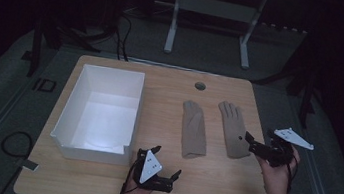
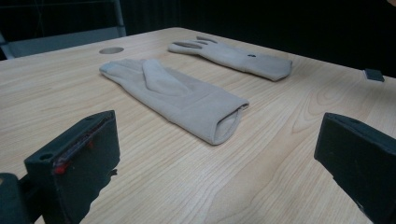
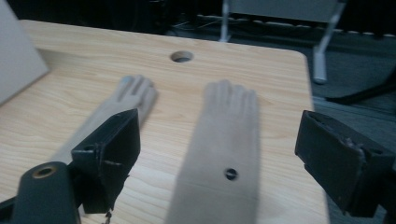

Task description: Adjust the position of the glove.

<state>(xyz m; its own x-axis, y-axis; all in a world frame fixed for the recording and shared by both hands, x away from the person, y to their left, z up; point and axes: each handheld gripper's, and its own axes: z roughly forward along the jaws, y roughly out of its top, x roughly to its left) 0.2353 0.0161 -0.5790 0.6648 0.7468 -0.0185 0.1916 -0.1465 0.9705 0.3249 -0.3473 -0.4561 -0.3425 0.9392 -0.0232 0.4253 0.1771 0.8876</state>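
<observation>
Two beige gloves lie flat on the wooden table (image 1: pixel 171 87), fingers pointing away from me. The left glove (image 1: pixel 193 129) (image 2: pixel 177 95) (image 3: pixel 121 100) has its cuff nearest my left gripper (image 1: pixel 170 175) (image 2: pixel 219 163), which stands open low over the table near the front edge, nothing between its jaws. The right glove (image 1: pixel 233 130) (image 2: pixel 233 58) (image 3: pixel 224 144) has a small dark hole near its cuff. My right gripper (image 1: pixel 254 142) (image 3: pixel 219 154) is open at that glove's cuff, its jaws standing either side of the cuff end.
An open white box (image 1: pixel 101 113) stands on the left half of the table; its corner (image 3: pixel 16 56) appears in the right gripper view. A round cable hole (image 1: pixel 200 86) sits at the table's far edge. A metal frame (image 1: pixel 211 11) stands on the floor beyond.
</observation>
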